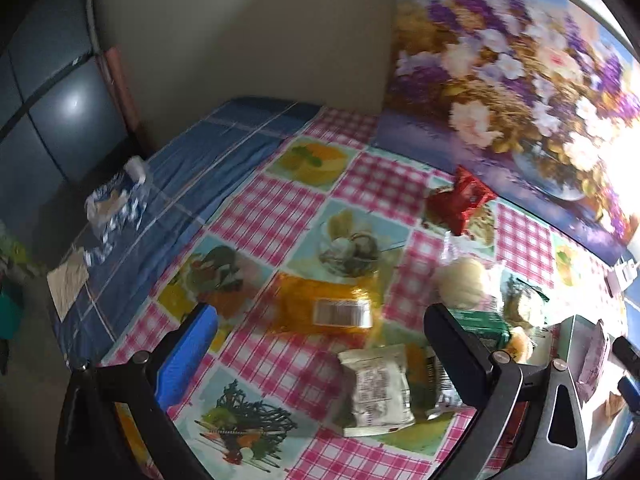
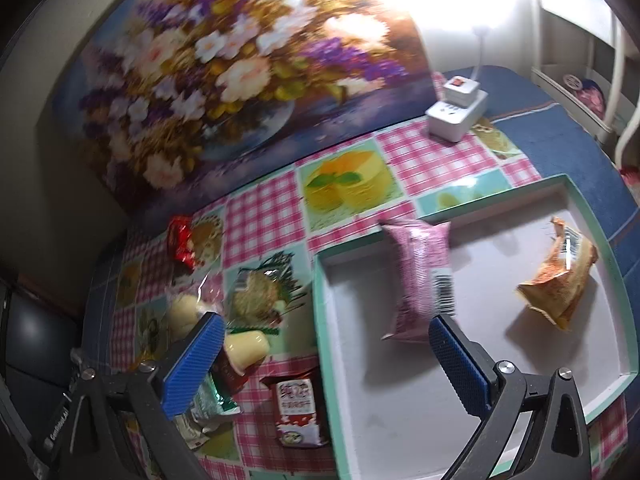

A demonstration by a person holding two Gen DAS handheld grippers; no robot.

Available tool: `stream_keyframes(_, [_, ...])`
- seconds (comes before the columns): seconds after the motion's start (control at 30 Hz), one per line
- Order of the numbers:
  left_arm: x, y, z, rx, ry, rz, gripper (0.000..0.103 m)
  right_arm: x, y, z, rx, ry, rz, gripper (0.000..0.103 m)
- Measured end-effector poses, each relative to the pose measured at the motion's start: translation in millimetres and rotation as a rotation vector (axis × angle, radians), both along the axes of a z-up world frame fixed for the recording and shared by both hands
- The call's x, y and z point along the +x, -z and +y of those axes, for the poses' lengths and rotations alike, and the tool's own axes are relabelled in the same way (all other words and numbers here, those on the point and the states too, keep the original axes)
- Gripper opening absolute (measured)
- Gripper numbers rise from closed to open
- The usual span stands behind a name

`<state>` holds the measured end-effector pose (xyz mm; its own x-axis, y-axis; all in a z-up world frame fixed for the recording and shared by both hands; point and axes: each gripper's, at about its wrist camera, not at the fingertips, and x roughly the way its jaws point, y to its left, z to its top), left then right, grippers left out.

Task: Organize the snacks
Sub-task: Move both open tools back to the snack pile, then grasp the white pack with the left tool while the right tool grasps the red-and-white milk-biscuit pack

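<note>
Both the left gripper (image 1: 320, 332) and the right gripper (image 2: 326, 344) have black angular fingers faced with ribbed blue pads (image 2: 192, 368), silver screws behind them (white lettering marks the right's frame).

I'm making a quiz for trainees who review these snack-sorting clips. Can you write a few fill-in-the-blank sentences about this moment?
1. The shallow white tray with a mint-green rim holds ____ snack packets.
2. The pink patterned packet leans on the tray's ____ rim.
3. The orange crinkled packet lies to the ____ of the pink one in the right wrist view.
4. Both the left gripper and right gripper have their jaws ____.

Missing words: two; far; right; open
</note>
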<state>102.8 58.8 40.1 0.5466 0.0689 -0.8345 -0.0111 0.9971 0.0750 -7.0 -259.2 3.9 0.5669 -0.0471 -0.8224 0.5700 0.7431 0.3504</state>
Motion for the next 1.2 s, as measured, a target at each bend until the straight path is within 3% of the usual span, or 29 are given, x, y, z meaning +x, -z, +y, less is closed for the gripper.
stream_keyframes(0.23, [4.6,27.6,3.3,-0.038,-0.003,0.118,0.103,18.0,10.2,34.6,-0.021,-0.098,0.069,0.102])
stream_keyframes(0.5, [3.8,73.0,-14.9,-0.079,0.039,0.287,0.103,22.6,34.1,58.6,-0.007,-0.173,0.179,0.084])
stream_keyframes(0.67, [1.6,85.7,-19.2,-0.089,0.049,0.328,0.102,21.4,42.4,67.3,0.010,-0.199,0.211,0.064])
stream_keyframes(0.77, [1.2,91.3,-22.0,-0.090,0.061,0.349,0.095,21.7,45.0,72.7,0.006,-0.216,0.226,0.056])
stream_keyframes(0.93, [1.1,99.5,-29.2,-0.082,0.086,0.377,0.087,24.5,53.4,74.9,0.003,-0.228,0.260,0.052])
stream_keyframes(1.13, [2.5,110.6,-38.6,-0.081,0.113,0.411,0.068,25.8,65.1,74.7,0.015,-0.233,0.294,0.050])
stream_keyframes(1.2, [2.2,113.0,-41.1,-0.076,0.122,0.416,0.057,24.9,67.9,75.4,0.024,-0.236,0.299,0.050])
